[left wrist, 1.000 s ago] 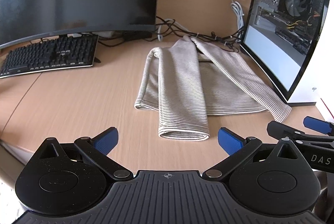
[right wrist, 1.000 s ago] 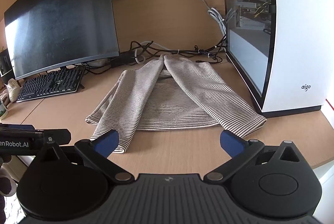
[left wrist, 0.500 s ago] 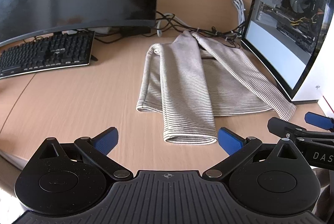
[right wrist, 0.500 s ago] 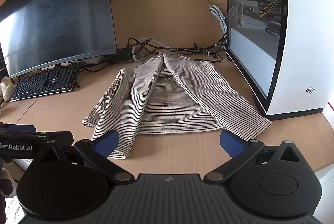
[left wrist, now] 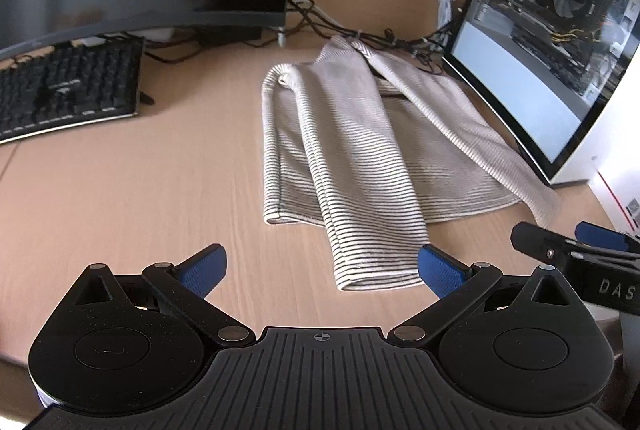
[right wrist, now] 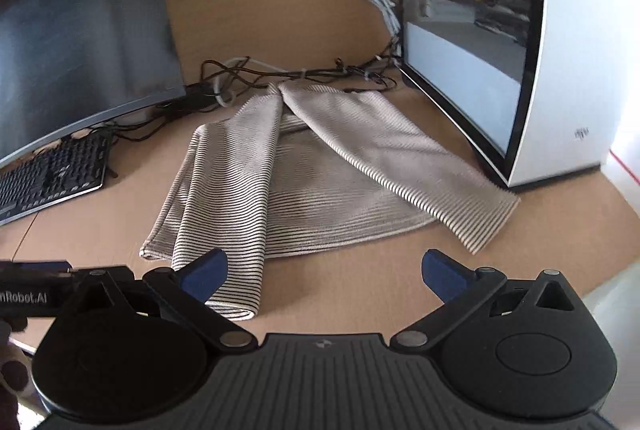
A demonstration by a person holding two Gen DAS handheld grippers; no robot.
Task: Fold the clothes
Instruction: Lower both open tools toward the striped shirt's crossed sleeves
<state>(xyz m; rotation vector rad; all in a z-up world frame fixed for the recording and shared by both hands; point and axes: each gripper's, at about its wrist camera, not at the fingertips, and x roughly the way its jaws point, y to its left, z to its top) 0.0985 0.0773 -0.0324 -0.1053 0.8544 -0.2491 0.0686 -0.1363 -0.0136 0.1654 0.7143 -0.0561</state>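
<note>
both hand-held grippers are held spread wide with nothing pinched; the left hand-held gripper is hovered just short of the near cuff of the left sleeve, and the right hand-held gripper is parked at the near edge of the striped sweater, with its left finger seen over that same cuff; whether the fabric is actually touched can't be told from these views.

the sweater is laid flat on the bench, between the keyboard and the white pc case, collar end pointing at the cable tangle at the back.

progress, as judged: both sleeves look already brought in over the body, the right sleeve crossed diagonally with its cuff hanging past the hem; so the sleeve stage seems mostly done, if a bit untidy; what's probably left is the hem-to-collar fold, and maybe that stray cuff tucked in first.
</note>
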